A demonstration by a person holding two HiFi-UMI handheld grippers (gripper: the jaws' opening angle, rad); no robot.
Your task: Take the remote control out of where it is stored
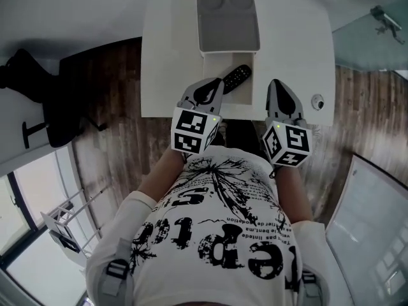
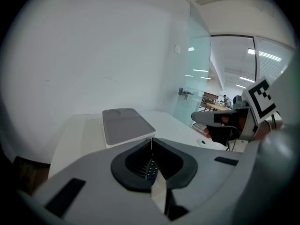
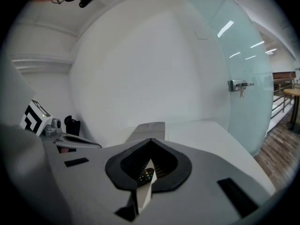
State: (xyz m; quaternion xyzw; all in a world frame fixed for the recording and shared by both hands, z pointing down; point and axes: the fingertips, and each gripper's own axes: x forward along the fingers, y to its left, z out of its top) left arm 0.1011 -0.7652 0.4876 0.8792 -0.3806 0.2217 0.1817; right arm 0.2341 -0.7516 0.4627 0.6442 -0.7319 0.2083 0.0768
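Observation:
A black remote control (image 1: 236, 78) lies slantwise in the open part of a white box (image 1: 210, 65) on the white table (image 1: 166, 50). A grey lid (image 1: 227, 19) covers the box's far part. My left gripper (image 1: 217, 85) is shut and empty, its tips right beside the remote's near end. My right gripper (image 1: 275, 83) hovers to the right of the box, also shut with nothing in it. In the left gripper view the shut jaws meet over the remote (image 2: 151, 169), with the lid (image 2: 126, 124) beyond. The right gripper view shows the remote (image 3: 146, 175) below its shut jaws.
A small round white object (image 1: 317, 102) sits on the table near its right front corner. A dark wood floor (image 1: 102, 88) lies on both sides of the table. A glass partition (image 3: 243, 78) stands to the right, and a white wall is behind the table.

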